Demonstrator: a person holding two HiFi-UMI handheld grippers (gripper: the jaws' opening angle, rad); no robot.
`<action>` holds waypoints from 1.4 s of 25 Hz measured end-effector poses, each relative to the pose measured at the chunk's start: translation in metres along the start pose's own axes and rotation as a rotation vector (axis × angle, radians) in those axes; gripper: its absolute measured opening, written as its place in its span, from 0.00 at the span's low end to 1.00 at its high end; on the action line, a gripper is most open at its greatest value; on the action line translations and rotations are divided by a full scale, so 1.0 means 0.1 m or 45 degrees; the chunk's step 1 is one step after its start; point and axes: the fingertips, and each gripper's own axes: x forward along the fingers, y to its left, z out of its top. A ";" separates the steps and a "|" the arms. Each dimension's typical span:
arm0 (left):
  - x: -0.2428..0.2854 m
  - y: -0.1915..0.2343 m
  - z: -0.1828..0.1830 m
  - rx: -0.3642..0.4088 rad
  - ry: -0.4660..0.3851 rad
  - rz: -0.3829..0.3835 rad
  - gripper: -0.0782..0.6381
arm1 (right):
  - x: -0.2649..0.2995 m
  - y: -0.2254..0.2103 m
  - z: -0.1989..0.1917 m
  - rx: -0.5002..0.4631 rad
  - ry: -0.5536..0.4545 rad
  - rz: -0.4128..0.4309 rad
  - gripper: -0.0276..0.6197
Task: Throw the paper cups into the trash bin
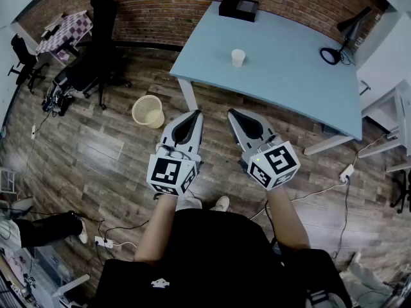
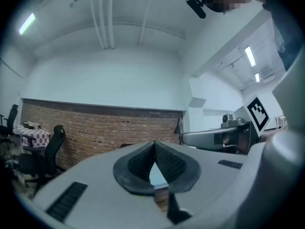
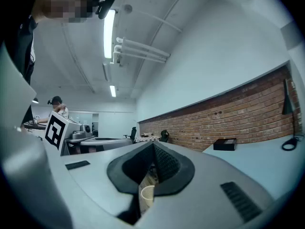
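Observation:
A white paper cup (image 1: 238, 57) stands upright on the light blue table (image 1: 289, 76), well ahead of both grippers. On the wooden floor left of the table sits the pale yellow mesh trash bin (image 1: 148, 110). My left gripper (image 1: 195, 113) and right gripper (image 1: 232, 112) are held side by side in front of my body, short of the table's near edge. Both are shut with nothing in them. In the left gripper view the left gripper (image 2: 154, 142) has its tips meeting. Below the closed tips of the right gripper (image 3: 152, 145), the paper cup (image 3: 147, 194) shows in the right gripper view.
A black box (image 1: 238, 8) and a black desk lamp (image 1: 335, 53) are at the table's far side. Black office chairs (image 1: 96, 63) and a checkered table (image 1: 64, 34) stand at the left by the brick wall. Cables and a power strip (image 1: 104, 242) lie on the floor.

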 end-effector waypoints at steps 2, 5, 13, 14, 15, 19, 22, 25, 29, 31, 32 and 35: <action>0.01 0.00 -0.01 -0.003 -0.002 0.007 0.12 | -0.01 -0.02 0.00 -0.002 -0.008 -0.003 0.05; 0.02 -0.02 -0.03 -0.002 0.003 0.011 0.12 | -0.04 -0.05 -0.01 0.014 -0.019 -0.007 0.05; -0.04 -0.04 -0.07 -0.017 0.021 0.036 0.12 | -0.06 -0.04 -0.03 0.008 -0.016 0.024 0.05; -0.04 -0.02 -0.07 -0.018 0.023 0.041 0.12 | -0.04 -0.03 -0.02 0.005 -0.017 0.029 0.05; -0.04 0.01 -0.07 -0.019 0.024 0.046 0.12 | -0.02 -0.03 -0.02 0.004 -0.020 0.034 0.05; -0.05 0.10 -0.09 -0.017 0.031 0.050 0.12 | 0.07 -0.02 -0.03 0.004 -0.018 0.034 0.05; 0.00 0.15 -0.12 -0.015 0.033 0.038 0.12 | 0.13 -0.04 -0.03 -0.010 -0.017 0.019 0.05; 0.09 0.21 -0.15 -0.019 0.035 0.026 0.12 | 0.20 -0.11 -0.02 -0.024 -0.018 0.000 0.05; 0.23 0.35 -0.19 -0.031 0.041 0.019 0.12 | 0.37 -0.22 -0.03 -0.035 -0.013 -0.023 0.05; 0.30 0.44 -0.20 -0.037 0.046 0.020 0.12 | 0.45 -0.28 -0.03 -0.026 -0.013 -0.027 0.05; 0.34 0.48 -0.19 -0.037 0.045 0.017 0.12 | 0.49 -0.30 -0.03 -0.022 -0.013 -0.027 0.05; 0.46 0.57 -0.15 -0.034 0.038 -0.002 0.12 | 0.63 -0.40 -0.02 -0.016 -0.012 -0.029 0.05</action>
